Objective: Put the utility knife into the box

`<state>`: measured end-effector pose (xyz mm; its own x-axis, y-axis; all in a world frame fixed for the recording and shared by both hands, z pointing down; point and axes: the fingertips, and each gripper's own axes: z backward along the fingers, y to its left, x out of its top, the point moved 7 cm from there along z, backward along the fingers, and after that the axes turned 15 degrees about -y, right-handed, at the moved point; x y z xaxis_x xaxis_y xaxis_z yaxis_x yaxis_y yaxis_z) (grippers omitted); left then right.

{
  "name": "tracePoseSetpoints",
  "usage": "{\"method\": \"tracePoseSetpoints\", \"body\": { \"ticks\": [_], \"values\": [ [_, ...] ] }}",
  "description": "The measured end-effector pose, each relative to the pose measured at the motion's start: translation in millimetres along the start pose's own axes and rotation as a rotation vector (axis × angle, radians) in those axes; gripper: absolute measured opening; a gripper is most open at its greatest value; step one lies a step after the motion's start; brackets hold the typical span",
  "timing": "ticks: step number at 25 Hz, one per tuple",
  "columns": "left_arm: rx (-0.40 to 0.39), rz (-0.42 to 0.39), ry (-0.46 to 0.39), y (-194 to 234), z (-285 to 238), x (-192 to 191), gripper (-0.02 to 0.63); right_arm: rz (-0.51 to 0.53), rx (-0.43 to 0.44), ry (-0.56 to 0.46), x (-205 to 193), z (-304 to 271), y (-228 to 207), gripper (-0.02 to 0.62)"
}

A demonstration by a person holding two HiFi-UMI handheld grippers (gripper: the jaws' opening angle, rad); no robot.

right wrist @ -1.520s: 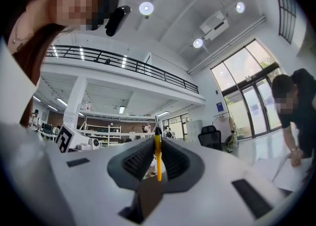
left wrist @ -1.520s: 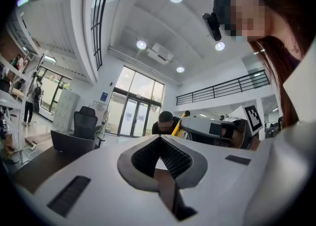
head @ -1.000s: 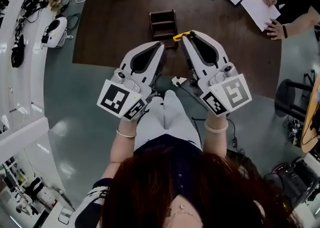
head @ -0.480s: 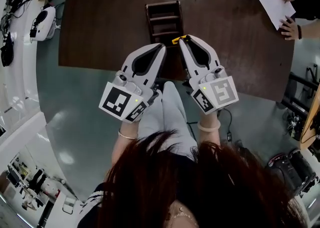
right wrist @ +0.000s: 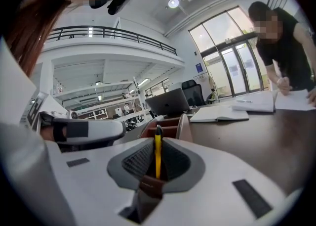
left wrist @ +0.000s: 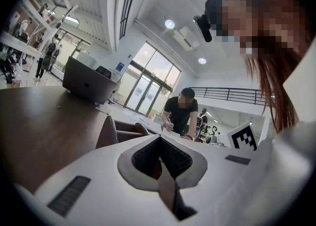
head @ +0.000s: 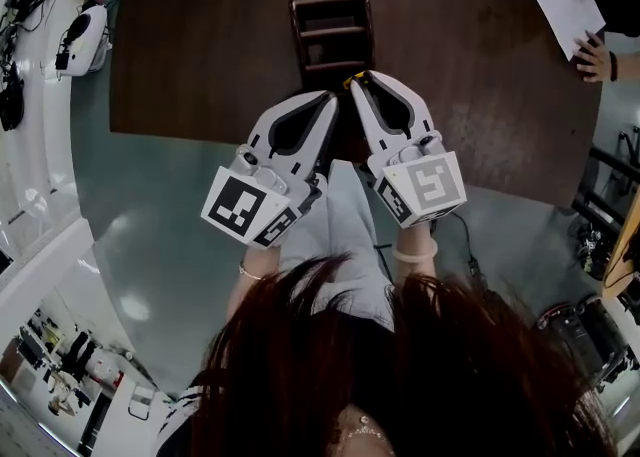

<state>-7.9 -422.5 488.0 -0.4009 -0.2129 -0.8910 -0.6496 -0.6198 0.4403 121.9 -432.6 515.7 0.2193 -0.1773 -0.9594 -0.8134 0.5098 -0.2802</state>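
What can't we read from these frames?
- utility knife: edge-on inside the shut right gripper in the right gripper view, only a yellow sliver in the head view. Blade out or in: unclear.
- box: interior dark in the head view, near end covered by that gripper; the gripper views catch only its wall.
- papers at the table edge: cut by the frame, print too small.
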Motion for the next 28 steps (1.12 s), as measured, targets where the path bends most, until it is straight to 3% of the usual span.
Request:
{"method": "tracePoseSetpoints", "body": {
  "ticks": [12, 28],
  "values": [
    [-0.022, -0.02, -0.003, -5, 11, 15, 0.002, 0.003, -0.018, -0.056, 18, 4, 8, 0.058],
    [-0.113, -0.136, -0.126, -73, 27, 125, 0.002, 0.114, 0.073, -0.211, 155, 51, 70, 0.015]
  ]
}}
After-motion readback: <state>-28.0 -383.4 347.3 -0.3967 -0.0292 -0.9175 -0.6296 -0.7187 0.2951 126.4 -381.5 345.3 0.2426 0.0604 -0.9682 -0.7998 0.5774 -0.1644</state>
